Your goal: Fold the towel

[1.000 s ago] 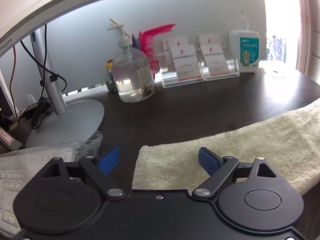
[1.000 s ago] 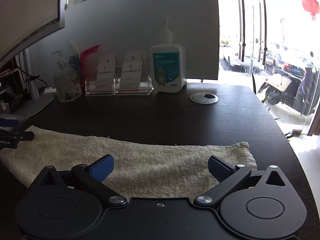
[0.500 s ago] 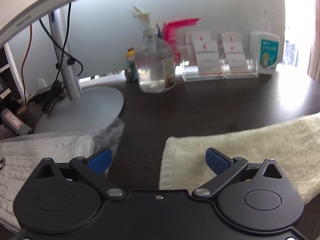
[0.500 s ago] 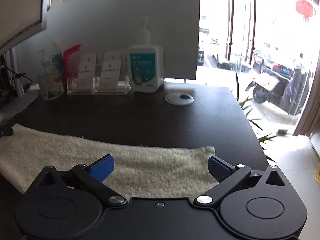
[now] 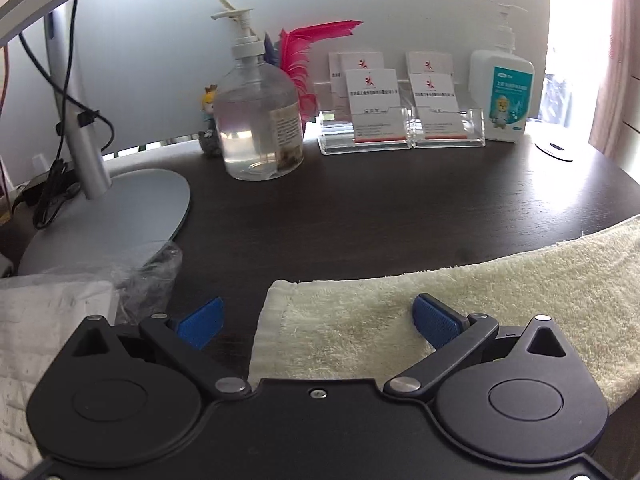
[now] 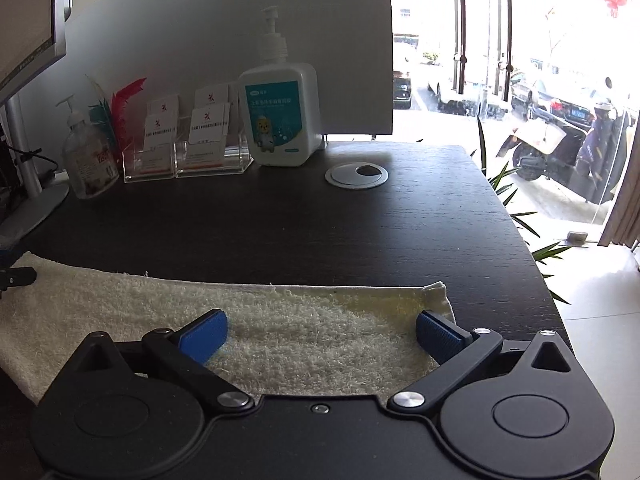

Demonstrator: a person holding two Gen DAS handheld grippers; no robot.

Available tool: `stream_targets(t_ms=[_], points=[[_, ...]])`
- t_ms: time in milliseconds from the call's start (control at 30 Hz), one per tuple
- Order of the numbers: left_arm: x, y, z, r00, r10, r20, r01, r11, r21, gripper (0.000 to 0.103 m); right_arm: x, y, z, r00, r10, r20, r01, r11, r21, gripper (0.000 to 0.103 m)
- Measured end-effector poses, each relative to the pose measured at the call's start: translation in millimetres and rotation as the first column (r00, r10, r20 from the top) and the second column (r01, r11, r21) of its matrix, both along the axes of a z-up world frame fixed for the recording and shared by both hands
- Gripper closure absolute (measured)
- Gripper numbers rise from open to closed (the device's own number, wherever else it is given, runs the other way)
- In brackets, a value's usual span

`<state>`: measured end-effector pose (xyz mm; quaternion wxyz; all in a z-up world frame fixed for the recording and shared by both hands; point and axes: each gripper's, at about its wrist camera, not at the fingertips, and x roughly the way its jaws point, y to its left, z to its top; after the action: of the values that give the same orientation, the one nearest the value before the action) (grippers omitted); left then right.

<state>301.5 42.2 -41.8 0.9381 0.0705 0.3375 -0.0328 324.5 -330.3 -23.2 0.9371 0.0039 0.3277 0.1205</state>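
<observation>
A cream terry towel [image 5: 500, 300] lies flat in a long strip on the dark desk [image 5: 380, 208]. My left gripper [image 5: 318, 322] is open over the towel's left end; its right finger is above the cloth, its left finger over bare desk. The towel also shows in the right wrist view [image 6: 280, 320]. My right gripper [image 6: 320, 334] is open over the towel's right end, both blue pads above the cloth. The tip of the left gripper shows at that view's left edge [image 6: 16, 276].
A monitor stand [image 5: 104, 216], a clear pump bottle [image 5: 258, 120], card holders [image 5: 400, 120] and a white soap bottle [image 5: 502, 92] line the back. A keyboard [image 5: 36, 320] and crumpled plastic [image 5: 148, 280] lie at the left. A cable grommet [image 6: 356, 175] sits near the desk's right edge [image 6: 532, 264].
Both grippers have shifted slightly over the towel ends, staying open. The left view swung right then back a little; the right gripper now straddles the towel's right corner more closely.
</observation>
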Motion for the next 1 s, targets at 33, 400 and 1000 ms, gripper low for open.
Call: stream_targets(t_ms=[33,400,1000], points=[[-4,-4,3,1.0,-0.01,0.013,0.01,1.0,0.016,0.001,-6,-2,6,1.0,-0.008,0.027,0.008,1.0,0.009,0.001],[-45,15,17,0.997,-0.081,-0.007,0.081,0.996,-0.046,0.0,-74,-15,7,0.999,-0.013,0.048,0.015,0.999,-0.034,0.001],[-67,-23,37,0.967,-0.253,0.035,0.254,0.966,-0.039,0.0,-103,-81,-1,0.974,-0.218,-0.057,0.223,0.901,0.373,0.0]])
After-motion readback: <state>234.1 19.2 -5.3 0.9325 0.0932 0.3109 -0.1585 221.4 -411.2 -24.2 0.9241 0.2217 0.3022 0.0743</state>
